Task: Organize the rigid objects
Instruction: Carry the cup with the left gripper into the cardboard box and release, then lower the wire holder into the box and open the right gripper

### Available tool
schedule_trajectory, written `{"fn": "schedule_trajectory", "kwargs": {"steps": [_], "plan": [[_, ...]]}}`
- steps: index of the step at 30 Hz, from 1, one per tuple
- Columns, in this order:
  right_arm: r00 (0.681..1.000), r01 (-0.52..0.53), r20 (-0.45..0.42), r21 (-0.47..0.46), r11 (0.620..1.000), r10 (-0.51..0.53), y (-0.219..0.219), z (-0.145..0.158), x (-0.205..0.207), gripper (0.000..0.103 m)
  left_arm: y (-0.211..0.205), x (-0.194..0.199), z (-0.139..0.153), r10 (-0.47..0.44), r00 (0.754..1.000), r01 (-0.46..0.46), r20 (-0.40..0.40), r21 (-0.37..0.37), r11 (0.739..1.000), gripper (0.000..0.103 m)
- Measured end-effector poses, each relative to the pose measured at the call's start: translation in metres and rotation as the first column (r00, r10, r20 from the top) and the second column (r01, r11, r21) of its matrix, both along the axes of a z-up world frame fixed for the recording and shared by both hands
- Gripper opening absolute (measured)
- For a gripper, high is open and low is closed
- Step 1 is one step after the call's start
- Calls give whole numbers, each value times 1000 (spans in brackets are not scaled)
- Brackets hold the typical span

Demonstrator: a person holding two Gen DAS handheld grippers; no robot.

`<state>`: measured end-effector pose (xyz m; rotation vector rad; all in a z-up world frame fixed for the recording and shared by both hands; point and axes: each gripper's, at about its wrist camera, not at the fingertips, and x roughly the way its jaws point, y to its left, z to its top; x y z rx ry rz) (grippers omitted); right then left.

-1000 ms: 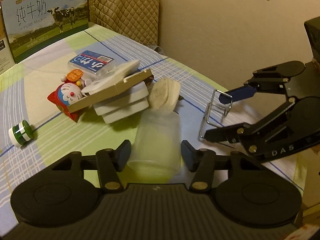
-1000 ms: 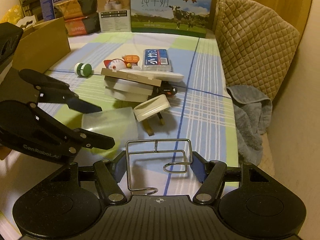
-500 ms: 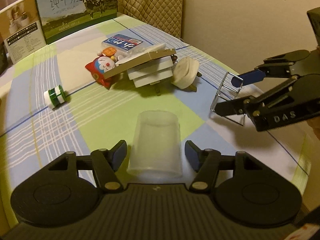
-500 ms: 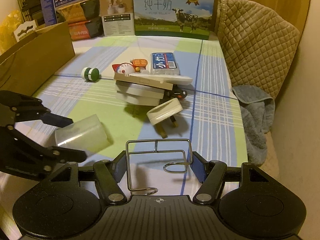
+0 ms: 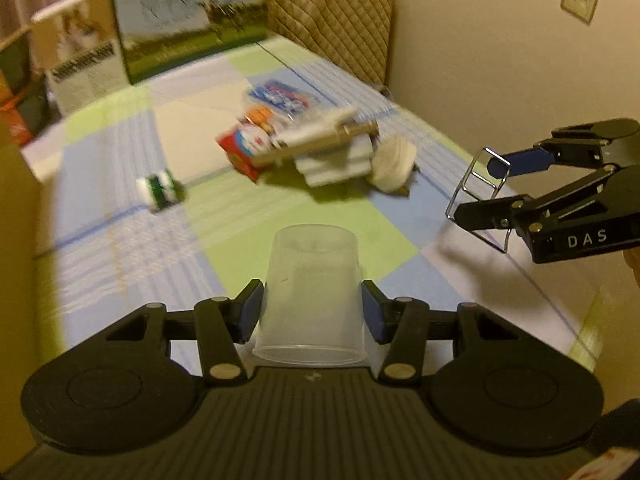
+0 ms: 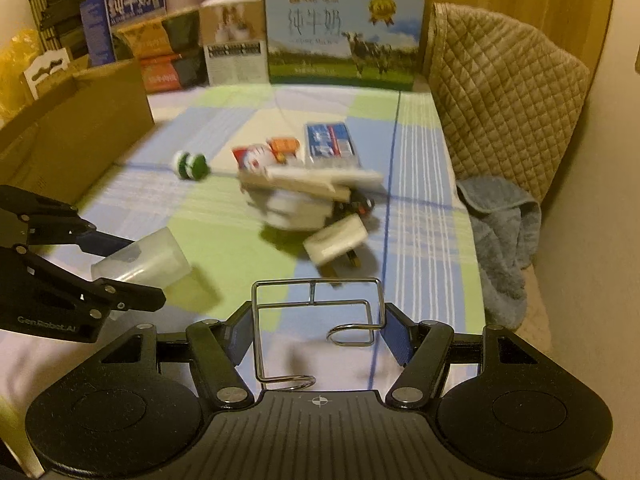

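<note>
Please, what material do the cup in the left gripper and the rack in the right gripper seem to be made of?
The cup, held by the left gripper, looks like frosted translucent plastic: the cloth shows dimly through its wall. The rack, held by the right gripper, looks like thin bent metal wire, probably chrome-plated or steel, since it gleams silver.

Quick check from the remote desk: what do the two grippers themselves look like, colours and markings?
Both are matte black linkage grippers with silver rivets and blue finger pads. The left gripper reads "GenRobot.AI" on its side; the right gripper reads "DAS". No cables or sleeves are visible.
</note>
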<state>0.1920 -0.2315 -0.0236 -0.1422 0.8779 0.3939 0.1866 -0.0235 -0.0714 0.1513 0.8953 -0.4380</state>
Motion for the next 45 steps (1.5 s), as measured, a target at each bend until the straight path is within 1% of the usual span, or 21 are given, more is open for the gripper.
{"fn": "schedule_trajectory", "kwargs": {"steps": [4, 7, 11, 14, 17, 20, 23, 26, 31, 34, 35, 36, 37, 39, 41, 45], "plan": [[998, -48, 50, 24, 999, 47, 22, 34, -3, 63, 26, -11, 43, 59, 996, -58, 62, -15, 998, 47], [991, -104, 91, 67, 992, 97, 51, 62, -2, 63, 56, -19, 77, 116, 987, -116, 112, -12, 993, 47], [973, -203, 140, 131, 970, 185, 109, 99, 0, 63, 112, -32, 117, 210, 963, -215, 170, 13, 977, 47], [949, -293, 167, 167, 941, 266, 164, 118, 0, 63, 158, -40, 131, 268, 945, -284, 186, 66, 957, 47], [926, -367, 174, 191, 911, 336, 217, 126, 2, 63, 204, -46, 131, 325, 932, -345, 162, 112, 932, 47], [903, -427, 154, 195, 883, 402, 269, 122, 4, 63, 241, -52, 124, 374, 915, -395, 151, 153, 906, 47], [889, -457, 133, 182, 871, 438, 310, 110, 6, 63, 268, -56, 115, 404, 904, -423, 138, 151, 894, 47], [885, -465, 100, 186, 865, 454, 333, 97, 10, 63, 288, -55, 108, 425, 895, -442, 136, 129, 888, 47], [883, -469, 66, 172, 867, 464, 348, 74, 11, 63, 303, -53, 100, 437, 889, -449, 134, 76, 890, 48], [888, -458, 45, 175, 872, 457, 350, 65, 18, 63, 306, -54, 97, 437, 889, -449, 137, 65, 891, 48], [891, -453, 39, 176, 874, 453, 351, 62, 20, 63, 306, -54, 97, 438, 887, -450, 146, 64, 891, 58], [892, -449, 35, 178, 875, 451, 351, 61, 21, 63, 306, -55, 97, 443, 883, -456, 157, 61, 888, 65], [892, -448, 33, 183, 875, 450, 351, 60, 21, 63, 307, -55, 98, 448, 878, -462, 169, 53, 885, 69], [894, -443, 27, 203, 873, 447, 349, 59, 22, 63, 309, -57, 99, 459, 872, -471, 171, 36, 882, 69], [897, -437, 25, 206, 876, 442, 348, 61, 22, 63, 312, -61, 102, 479, 860, -490, 178, 19, 872, 69], [894, -442, 28, 215, 871, 447, 349, 65, 21, 63, 315, -67, 106, 503, 844, -513, 187, 11, 858, 69]]}}
